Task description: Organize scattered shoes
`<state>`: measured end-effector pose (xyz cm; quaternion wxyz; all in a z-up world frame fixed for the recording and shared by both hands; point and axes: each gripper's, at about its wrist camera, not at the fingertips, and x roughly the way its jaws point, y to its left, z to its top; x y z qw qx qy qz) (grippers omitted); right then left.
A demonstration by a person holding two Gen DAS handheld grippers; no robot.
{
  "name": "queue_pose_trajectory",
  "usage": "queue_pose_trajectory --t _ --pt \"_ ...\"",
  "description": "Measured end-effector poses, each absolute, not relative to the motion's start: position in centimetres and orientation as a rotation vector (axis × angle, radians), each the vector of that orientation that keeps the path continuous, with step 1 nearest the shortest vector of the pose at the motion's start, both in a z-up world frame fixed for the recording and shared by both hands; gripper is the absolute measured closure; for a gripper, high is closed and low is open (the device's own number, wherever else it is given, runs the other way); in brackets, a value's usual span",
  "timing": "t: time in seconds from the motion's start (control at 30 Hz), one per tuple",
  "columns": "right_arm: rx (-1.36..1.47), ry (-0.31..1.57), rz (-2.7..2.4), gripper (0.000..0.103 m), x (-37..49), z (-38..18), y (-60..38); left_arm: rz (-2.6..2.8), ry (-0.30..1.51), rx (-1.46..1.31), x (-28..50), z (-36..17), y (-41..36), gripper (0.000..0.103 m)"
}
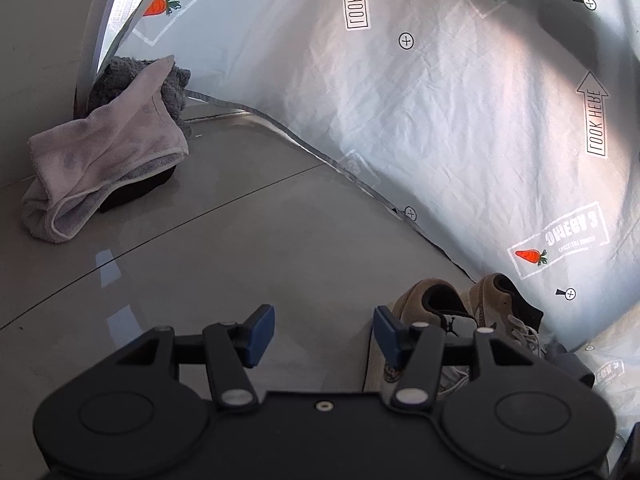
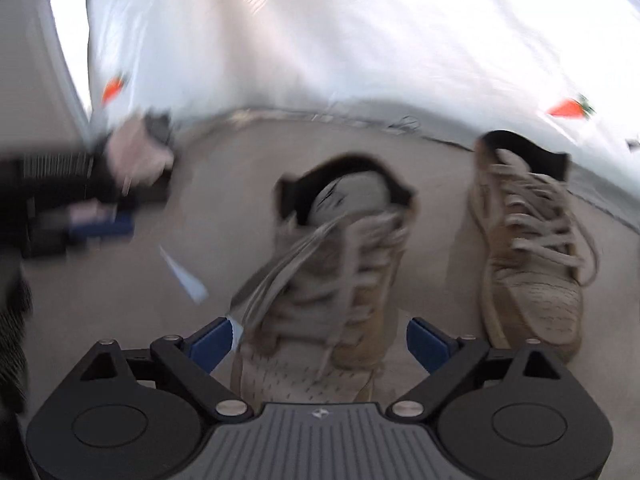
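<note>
The right gripper (image 2: 318,344) spreads its fingers wide around the near shoe (image 2: 320,280), gripping nothing; loose laces could snag (left gripper (image 1: 324,336) half-open, empty).

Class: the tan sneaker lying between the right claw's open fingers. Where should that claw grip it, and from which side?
Grip the near sneaker across its laced midfoot, coming from the toe end above. The right claw already straddles it there, and the sides look narrow and parallel enough.

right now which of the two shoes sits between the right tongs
The left shoe, the one with its toe between the open right tongs. The other shoe stands off to the right, outside the tongs, nearer the white sheet.
</note>
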<state>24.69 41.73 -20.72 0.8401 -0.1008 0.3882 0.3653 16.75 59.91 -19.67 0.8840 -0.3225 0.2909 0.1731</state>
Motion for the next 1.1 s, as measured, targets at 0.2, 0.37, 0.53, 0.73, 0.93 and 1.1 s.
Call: queue_pose_trajectory --t 0.2,0.37,0.53,0.73,0.93,1.1 --pt "-0.194 0.855 0.713 0.021 26.8 -21.3 43.1 0.361 0.618 -0.681 16.8 -20.2 59.9 0.047" --pt "-0.171 0.846 0.625 0.022 30.0 -21.1 43.7 0.362 0.621 -0.678 16.7 -20.2 60.2 0.047" --pt "-0.141 0.859 0.523 0.023 33.9 -21.2 42.6 0.370 0.626 -0.682 17.0 -20.5 60.6 0.047" --pt "-0.049 0.808 0.550 0.022 34.3 -18.8 38.9 0.351 0.652 -0.682 17.8 -21.3 60.5 0.047" --pt "-0.045 0.687 0.493 0.016 40.7 -15.2 38.5 0.307 0.686 -0.683 19.4 -22.1 59.8 0.047" --pt "-0.106 0.854 0.528 0.037 48.9 -18.1 41.7 0.295 0.696 -0.680 20.2 -22.1 59.7 0.047"
